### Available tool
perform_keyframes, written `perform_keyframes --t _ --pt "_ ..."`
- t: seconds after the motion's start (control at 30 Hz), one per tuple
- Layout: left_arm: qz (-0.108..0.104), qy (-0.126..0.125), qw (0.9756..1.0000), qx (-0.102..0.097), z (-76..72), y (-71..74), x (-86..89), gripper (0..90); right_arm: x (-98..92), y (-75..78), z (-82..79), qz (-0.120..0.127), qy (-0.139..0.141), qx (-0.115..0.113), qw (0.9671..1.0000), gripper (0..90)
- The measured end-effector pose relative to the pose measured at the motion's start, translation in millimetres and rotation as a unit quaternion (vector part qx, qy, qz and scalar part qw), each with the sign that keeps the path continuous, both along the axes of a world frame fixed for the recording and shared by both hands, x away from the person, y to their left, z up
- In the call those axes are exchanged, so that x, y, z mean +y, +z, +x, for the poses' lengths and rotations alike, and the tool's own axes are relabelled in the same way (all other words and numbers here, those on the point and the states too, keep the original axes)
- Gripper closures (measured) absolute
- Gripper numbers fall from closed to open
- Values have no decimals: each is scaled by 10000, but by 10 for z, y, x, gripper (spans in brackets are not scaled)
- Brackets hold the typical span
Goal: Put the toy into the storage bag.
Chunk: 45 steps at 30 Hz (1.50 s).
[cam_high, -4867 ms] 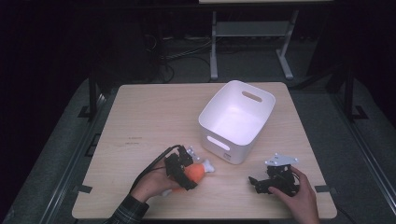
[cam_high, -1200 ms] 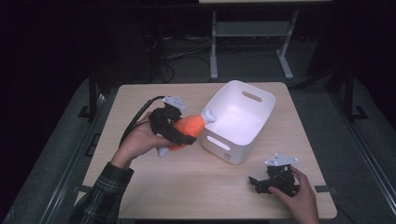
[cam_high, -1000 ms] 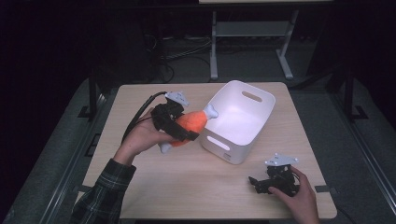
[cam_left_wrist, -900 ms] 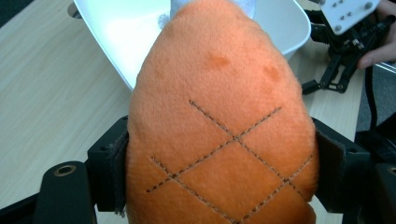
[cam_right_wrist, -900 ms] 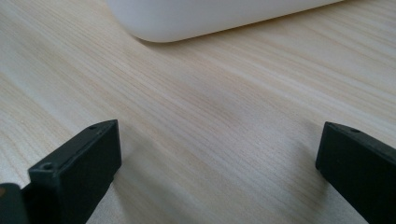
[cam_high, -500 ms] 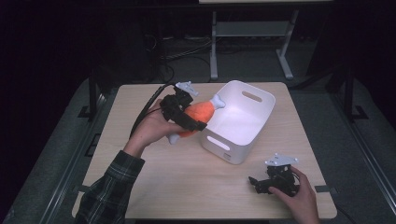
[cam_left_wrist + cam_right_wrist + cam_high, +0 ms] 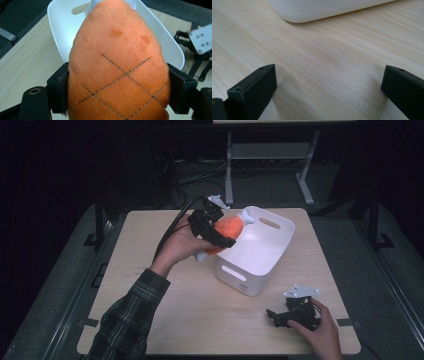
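An orange plush drumstick (image 7: 227,231) with a white bone end is held over the near-left rim of the white bin (image 7: 272,265). My left gripper (image 7: 222,236) is shut on it, both pads pressing its sides. In the left gripper view the plush drumstick (image 7: 117,70) bulges between the jaws, with the white bin (image 7: 62,32) behind it. My right gripper (image 7: 274,316) rests on the table at the front right, held by a hand. In the right gripper view my right gripper (image 7: 328,87) stands open over bare wood, the white bin (image 7: 319,8) just ahead.
The wooden table (image 7: 150,270) has bare room left of the bin and along the front. A cable (image 7: 170,232) trails from the left gripper. Dark floor and a metal frame (image 7: 270,155) lie beyond the far edge.
My left hand has carried the plush drumstick up and right, from the table's front to above the bin's rim. The right gripper has stayed put.
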<state>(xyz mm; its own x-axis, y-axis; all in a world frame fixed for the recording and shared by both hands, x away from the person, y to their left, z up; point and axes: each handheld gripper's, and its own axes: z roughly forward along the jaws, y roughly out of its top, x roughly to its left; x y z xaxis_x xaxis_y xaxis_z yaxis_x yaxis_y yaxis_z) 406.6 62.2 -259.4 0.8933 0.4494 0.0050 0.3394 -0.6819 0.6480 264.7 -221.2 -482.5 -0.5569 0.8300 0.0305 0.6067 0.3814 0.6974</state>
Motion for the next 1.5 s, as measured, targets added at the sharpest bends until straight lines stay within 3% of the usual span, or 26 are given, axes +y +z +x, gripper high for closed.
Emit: perform_keyframes --t 0.3,0.8,1.5 --pt "-27 123 9999 10 176 -37 -194 211 1 1 -1 7 1 4 10000 0" --pt "41 441 9989 120 457 -258 -416 210 1 1 0 10 4 1 10000 0" --pt "290 495 9980 269 548 -511 -641 204 2 0 0 10 21 -2 10000 0"
